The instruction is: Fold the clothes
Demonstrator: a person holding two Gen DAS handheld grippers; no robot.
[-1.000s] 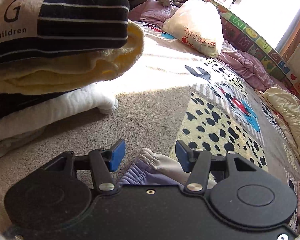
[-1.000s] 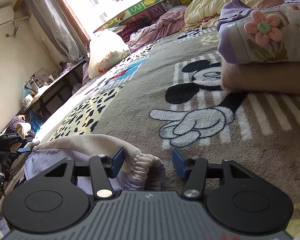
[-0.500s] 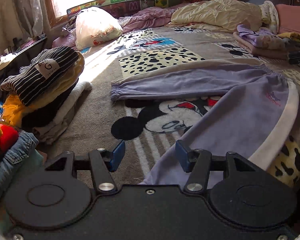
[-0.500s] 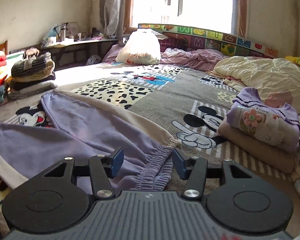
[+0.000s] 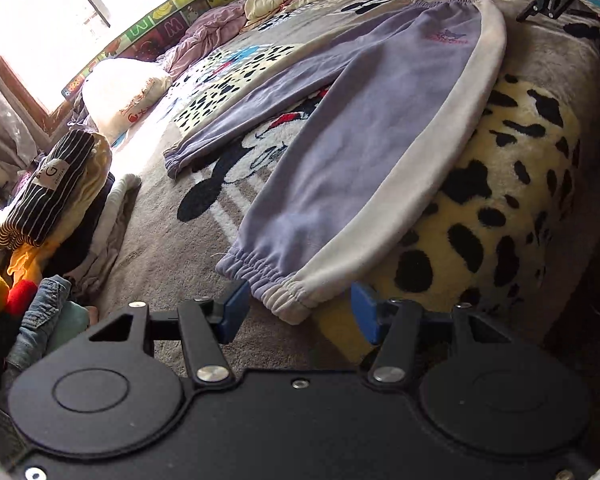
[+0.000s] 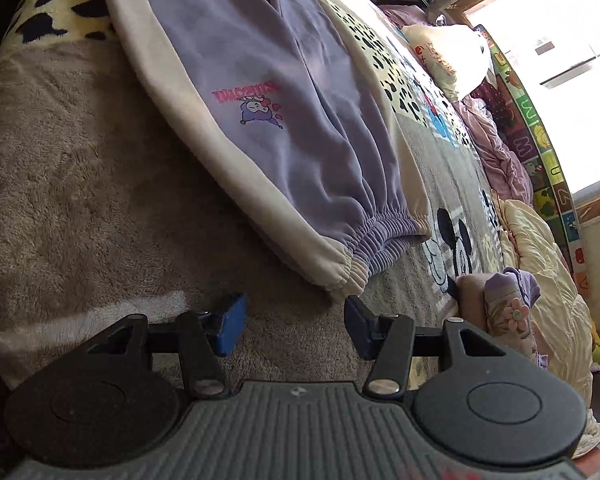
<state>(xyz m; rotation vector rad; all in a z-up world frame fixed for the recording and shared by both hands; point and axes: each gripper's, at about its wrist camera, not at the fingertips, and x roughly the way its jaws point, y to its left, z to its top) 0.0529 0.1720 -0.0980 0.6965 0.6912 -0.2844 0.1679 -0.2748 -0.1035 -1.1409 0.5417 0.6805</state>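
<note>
Both jaws stand wide apart, empty. The left gripper (image 5: 296,314) frames one ankle cuff of the lilac fleece trousers with cream side stripes (image 5: 380,128); the right gripper (image 6: 292,322) sits just below the waistband, trousers spread flat mid-frame on the grey cartoon-print bed blanket (image 6: 80,184).

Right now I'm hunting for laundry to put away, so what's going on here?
A person with two handheld grippers is folding clothes on the bed. Purple sweatpants lie spread flat on the cartoon blanket, not yet folded. The left gripper is open at one ankle cuff, the right gripper open near the waistband.
</note>
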